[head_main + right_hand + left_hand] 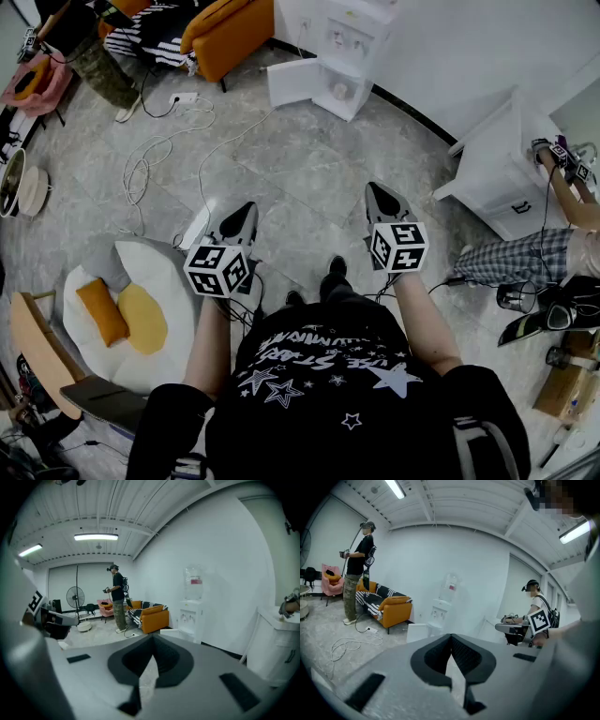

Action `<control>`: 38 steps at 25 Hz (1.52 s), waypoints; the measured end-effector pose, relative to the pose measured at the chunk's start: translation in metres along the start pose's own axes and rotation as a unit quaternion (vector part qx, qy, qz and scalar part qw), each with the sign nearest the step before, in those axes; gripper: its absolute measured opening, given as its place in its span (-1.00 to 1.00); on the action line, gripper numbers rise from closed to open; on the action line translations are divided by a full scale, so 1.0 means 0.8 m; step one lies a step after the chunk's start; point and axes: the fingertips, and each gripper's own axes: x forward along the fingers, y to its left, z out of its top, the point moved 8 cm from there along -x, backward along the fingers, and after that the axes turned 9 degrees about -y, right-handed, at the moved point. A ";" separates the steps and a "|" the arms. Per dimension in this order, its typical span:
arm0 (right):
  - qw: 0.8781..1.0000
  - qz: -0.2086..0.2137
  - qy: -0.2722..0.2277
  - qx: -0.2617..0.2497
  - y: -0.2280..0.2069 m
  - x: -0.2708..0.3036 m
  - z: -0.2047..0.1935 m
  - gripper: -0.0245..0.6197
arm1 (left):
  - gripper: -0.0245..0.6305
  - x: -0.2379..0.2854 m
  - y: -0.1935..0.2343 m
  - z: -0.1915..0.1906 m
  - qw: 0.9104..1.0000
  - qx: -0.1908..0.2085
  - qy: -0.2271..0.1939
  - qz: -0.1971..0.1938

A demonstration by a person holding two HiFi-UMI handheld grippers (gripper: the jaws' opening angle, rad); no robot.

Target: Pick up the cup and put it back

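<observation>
No cup can be made out in any view. In the head view my left gripper and right gripper are held side by side above the grey floor, both pointing towards a white water dispenser against the far wall. The left gripper is shut, its dark jaws meeting at the tips with nothing between them. The right gripper is shut in the same way and empty. The dispenser stands well ahead of both grippers, with its bottle on top.
An orange sofa stands left of the dispenser. White cables trail over the floor. An egg-shaped cushion lies at my left. A white cabinet and a seated person are at the right; another person stands far left.
</observation>
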 end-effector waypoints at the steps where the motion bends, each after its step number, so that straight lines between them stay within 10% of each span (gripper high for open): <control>1: 1.000 0.000 0.000 0.002 0.001 -0.001 -0.001 -0.91 | -0.90 -0.002 0.002 -0.002 1.000 0.001 0.003 0.008; 20: 0.998 -0.010 -0.044 0.036 0.003 -0.023 -0.016 -0.90 | -0.90 -0.022 -0.004 -0.031 0.999 0.020 0.035 0.023; 23: 0.997 -0.005 -0.048 0.053 -0.017 -0.003 -0.021 -0.52 | -0.90 -0.001 -0.009 -0.021 0.999 0.032 0.025 0.011; 38: 0.994 -0.034 0.014 0.105 -0.199 0.264 -0.074 -0.09 | -0.90 0.283 0.093 0.015 0.995 0.055 0.085 0.010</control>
